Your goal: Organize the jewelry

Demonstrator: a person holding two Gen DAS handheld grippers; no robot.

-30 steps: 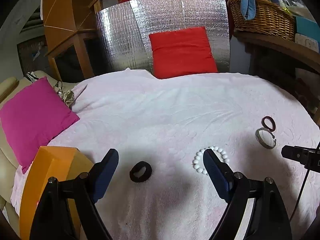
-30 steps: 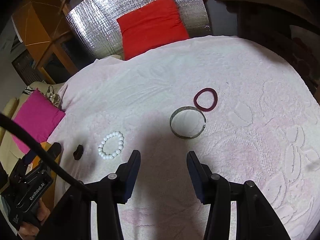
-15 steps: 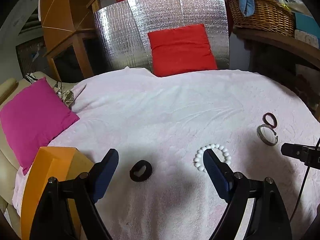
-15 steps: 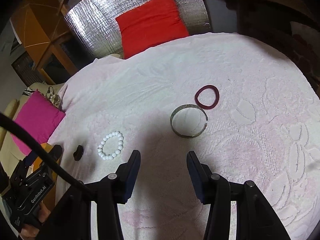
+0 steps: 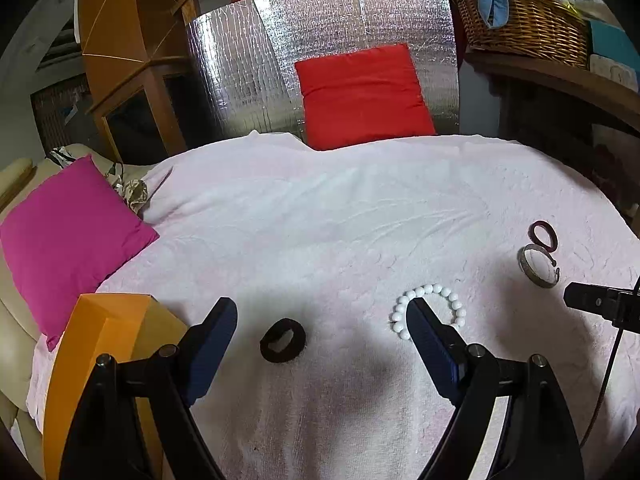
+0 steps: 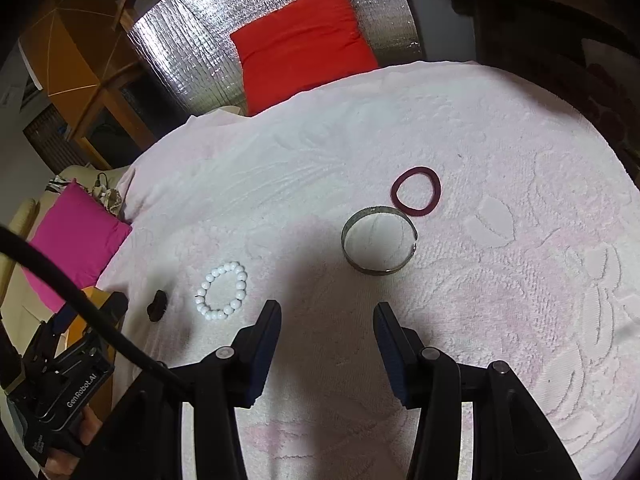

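Several pieces lie on a pale pink towel (image 5: 340,220). A black hair tie (image 5: 282,340) sits between the jaws of my open left gripper (image 5: 320,320). A white bead bracelet (image 5: 430,310) lies partly behind its right finger; it also shows in the right wrist view (image 6: 222,291). A metal bangle (image 6: 378,240) and a maroon hair tie (image 6: 416,191) lie ahead of my open, empty right gripper (image 6: 326,314). The bangle (image 5: 538,266) and maroon tie (image 5: 543,234) show at the right in the left wrist view.
An orange box (image 5: 96,344) stands at the towel's left edge beside my left gripper. A magenta cushion (image 5: 64,232) lies at the left, a red cushion (image 5: 362,94) against a silver foil panel (image 5: 320,36) at the back. A wicker basket (image 5: 520,24) sits on a shelf at the right.
The left gripper has tilted or backed off slightly, so the jewelry sits a little higher in its view. The right gripper has edged a little towards the bangle. Nothing was grasped.
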